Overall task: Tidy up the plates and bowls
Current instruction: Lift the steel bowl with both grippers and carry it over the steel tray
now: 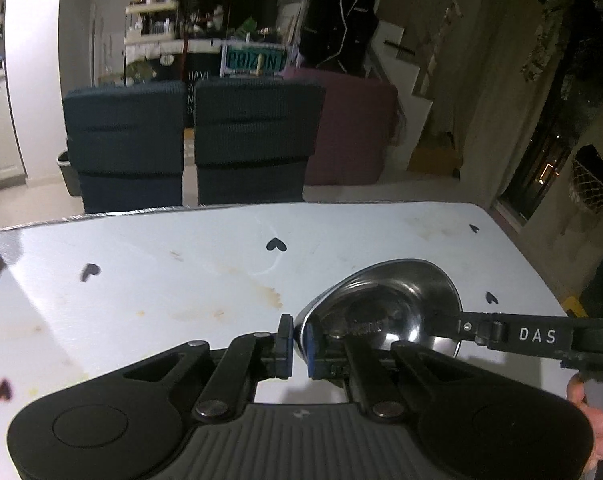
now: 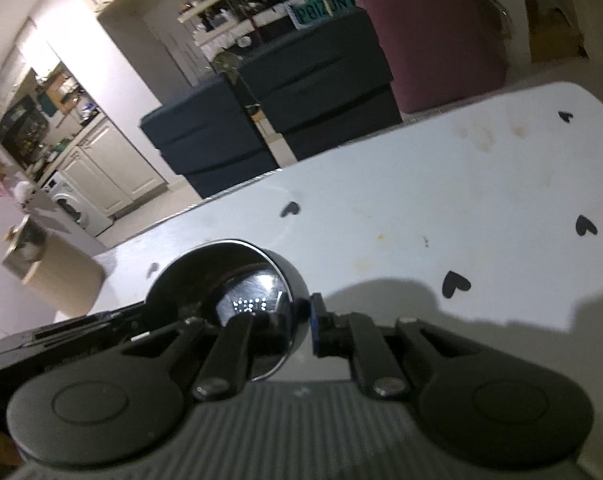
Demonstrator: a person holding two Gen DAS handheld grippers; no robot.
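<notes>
Two-handed hold on a single steel bowl [image 1: 385, 312] above a white table [image 1: 181, 280] printed with small black hearts. The left tool [image 1: 300, 344] is clenched on the bowl's near rim, one blue pad inside the wall and one outside; in the left wrist view the right tool enters from the right edge and meets the far rim. The right wrist view shows the same bowl [image 2: 237, 300] with the right tool [image 2: 301, 330] clamped on its rim, one finger inside and one outside. The bowl appears tilted and partly lifted, its shadow on the table beneath, though whether any edge touches the surface cannot be told. No plates, other bowls or stacking place are visible in either view, so progress is judged early or mid-course: one bowl is in hand, and its destination and the remaining dishes lie outside the frames. Two dark chairs [image 1: 189, 140] stand beyond the table.
</notes>
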